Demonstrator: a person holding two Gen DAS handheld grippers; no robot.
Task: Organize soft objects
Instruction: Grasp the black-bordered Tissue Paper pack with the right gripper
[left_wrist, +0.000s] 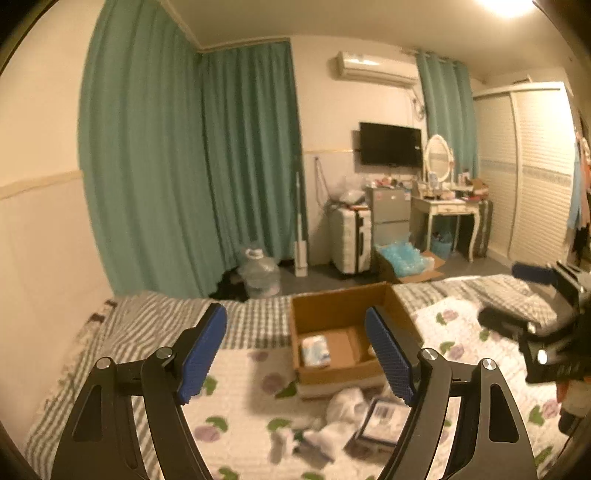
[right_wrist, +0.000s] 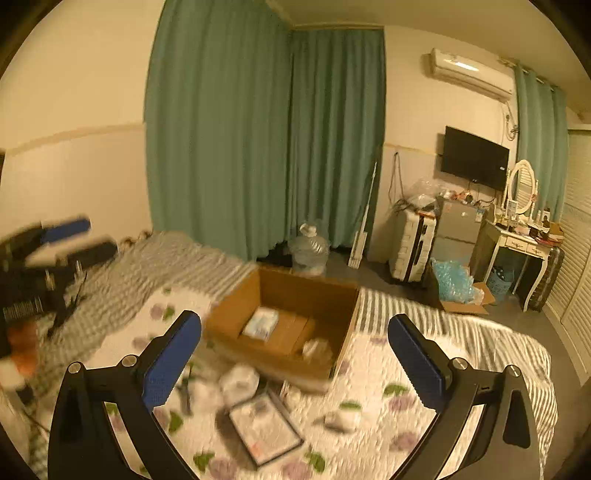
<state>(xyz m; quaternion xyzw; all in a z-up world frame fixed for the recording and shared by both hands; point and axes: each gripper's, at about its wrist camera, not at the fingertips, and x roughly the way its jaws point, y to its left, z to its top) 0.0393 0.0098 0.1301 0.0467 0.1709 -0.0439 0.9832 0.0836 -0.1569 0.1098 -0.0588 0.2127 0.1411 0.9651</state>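
Note:
An open cardboard box (left_wrist: 325, 310) (right_wrist: 317, 295) sits on the bed with a white-blue soft pack (left_wrist: 314, 350) (right_wrist: 260, 323) and a white bundle (right_wrist: 317, 350) inside. Several white soft packs (left_wrist: 343, 402) (right_wrist: 240, 380) and a flat framed pack (left_wrist: 384, 424) (right_wrist: 264, 426) lie on the floral quilt in front of the box. My left gripper (left_wrist: 295, 358) is open and empty above the quilt, before the box. My right gripper (right_wrist: 295, 365) is open and empty above the loose packs. Each gripper shows at the edge of the other's view (left_wrist: 517, 295) (right_wrist: 74, 238).
The bed has a floral quilt (right_wrist: 376, 373) over a striped sheet (left_wrist: 177, 317). Beyond it stand green curtains (left_wrist: 192, 166), a water jug (left_wrist: 258, 273), a suitcase (left_wrist: 351, 236), a floor box of blue material (left_wrist: 402, 258) and a dressing table (left_wrist: 447, 210).

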